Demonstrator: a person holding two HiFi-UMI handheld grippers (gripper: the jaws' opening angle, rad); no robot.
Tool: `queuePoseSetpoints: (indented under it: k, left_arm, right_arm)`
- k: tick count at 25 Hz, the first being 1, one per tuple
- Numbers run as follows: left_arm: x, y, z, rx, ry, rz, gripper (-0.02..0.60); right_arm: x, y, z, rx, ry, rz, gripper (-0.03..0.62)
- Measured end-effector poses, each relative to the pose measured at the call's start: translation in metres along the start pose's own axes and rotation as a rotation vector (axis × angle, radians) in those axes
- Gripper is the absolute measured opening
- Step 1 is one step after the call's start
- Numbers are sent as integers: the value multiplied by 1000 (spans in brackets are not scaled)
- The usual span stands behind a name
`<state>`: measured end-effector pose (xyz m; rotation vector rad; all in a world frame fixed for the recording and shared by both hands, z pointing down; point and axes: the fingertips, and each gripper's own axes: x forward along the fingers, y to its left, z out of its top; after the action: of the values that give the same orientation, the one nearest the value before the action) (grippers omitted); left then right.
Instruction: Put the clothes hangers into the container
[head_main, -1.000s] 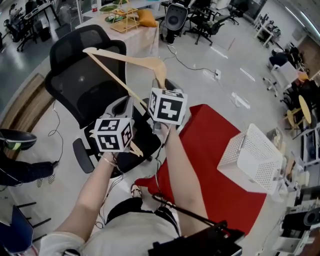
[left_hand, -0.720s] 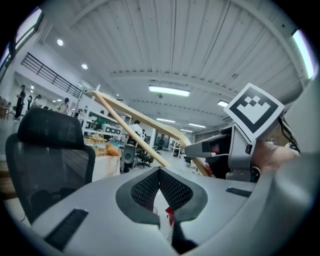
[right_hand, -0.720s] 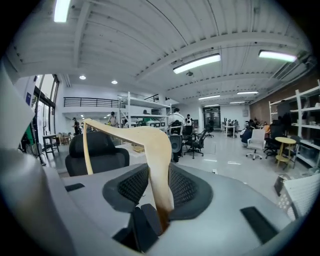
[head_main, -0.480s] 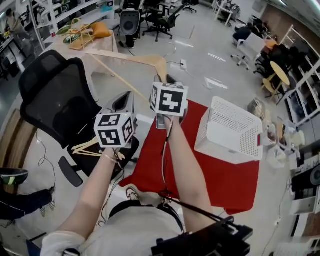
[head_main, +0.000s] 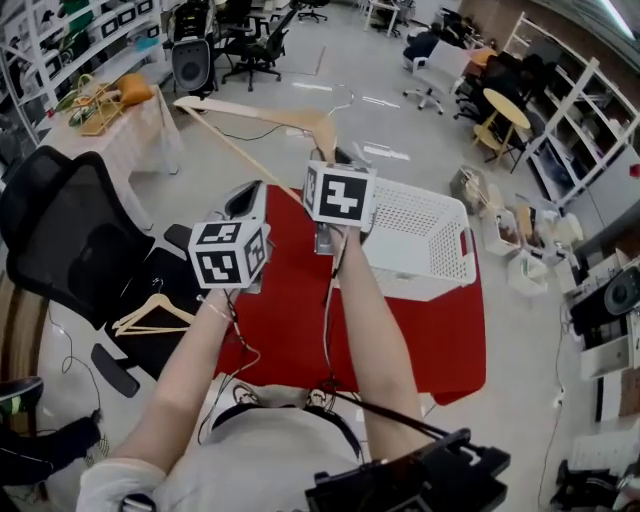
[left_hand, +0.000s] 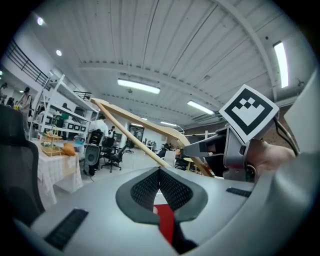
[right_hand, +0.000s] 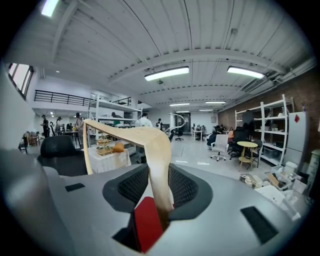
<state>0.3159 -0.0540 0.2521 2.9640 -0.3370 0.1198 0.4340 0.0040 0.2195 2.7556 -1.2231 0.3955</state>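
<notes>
Whole rig's swung off the black chair (head_main: 60, 240), so the white basket (head_main: 430, 235) is now dead ahead. Right tongs (right_hand: 159, 186) are clamped on the wooden hanger (head_main: 262, 113), up in the air, not in yet. Left tongs (left_hand: 159, 176) are closed on nothing. Second hanger (head_main: 150, 318) waits on the chair seat.

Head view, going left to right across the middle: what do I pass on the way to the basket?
black office chair → spare hanger on its seat → left gripper → right gripper → white basket. The raised hanger in the jaws spans several of these, so it is left out.
</notes>
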Motion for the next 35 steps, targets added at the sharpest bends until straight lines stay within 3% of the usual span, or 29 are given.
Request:
queuePoseSetpoints:
  k: [9, 17, 26, 35]
  left_arm:
    - [60, -118, -1, 19, -1, -142, 0]
    - [102, -182, -14, 11, 47, -171, 0]
    - [123, -218, -50, -10, 134, -170, 0]
    - [132, -225, -80, -13, 195, -144, 0]
  right_arm:
    - [-31, -134, -9, 61, -11, -118, 133]
    - [-33, -212, -25, 44, 33, -124, 133]
    - [-15, -254, -77, 17, 146, -80, 133]
    - [9, -263, -138, -7, 268, -18, 135]
